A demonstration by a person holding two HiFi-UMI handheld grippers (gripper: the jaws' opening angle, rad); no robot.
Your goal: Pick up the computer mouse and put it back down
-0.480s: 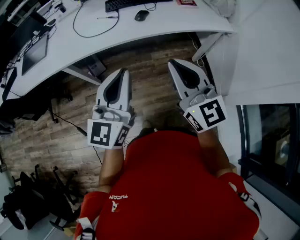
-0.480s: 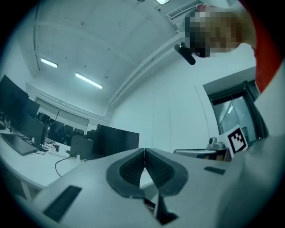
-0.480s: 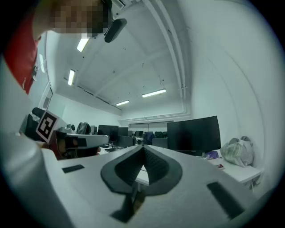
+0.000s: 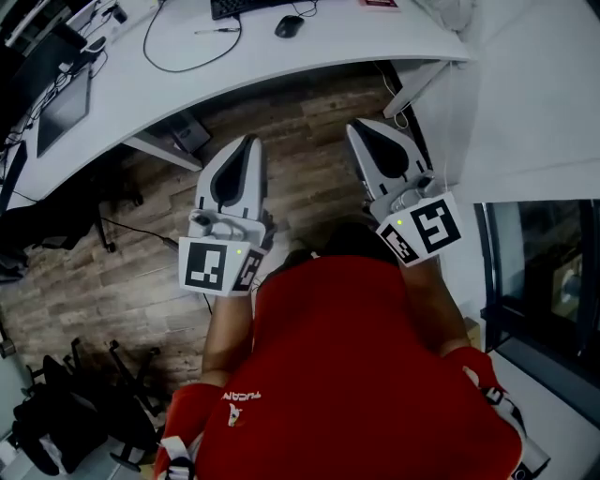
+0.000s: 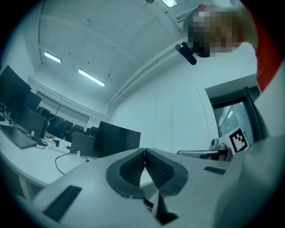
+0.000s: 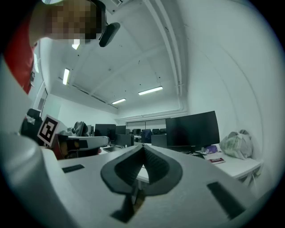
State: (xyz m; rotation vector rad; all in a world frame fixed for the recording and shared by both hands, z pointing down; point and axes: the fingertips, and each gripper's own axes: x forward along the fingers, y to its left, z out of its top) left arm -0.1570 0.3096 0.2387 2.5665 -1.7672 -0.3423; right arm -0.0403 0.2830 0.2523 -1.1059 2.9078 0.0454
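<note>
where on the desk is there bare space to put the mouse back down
Bare desk runs from the mouse to the near edge and right toward the white bag. The patch inside the cable loop is mostly free too. Crowded: the left end, around the dark tablet and loose cables.

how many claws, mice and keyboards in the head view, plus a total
claws: 2, the left claw and the right claw
mouse: 1
keyboard: 1
total: 4
</note>
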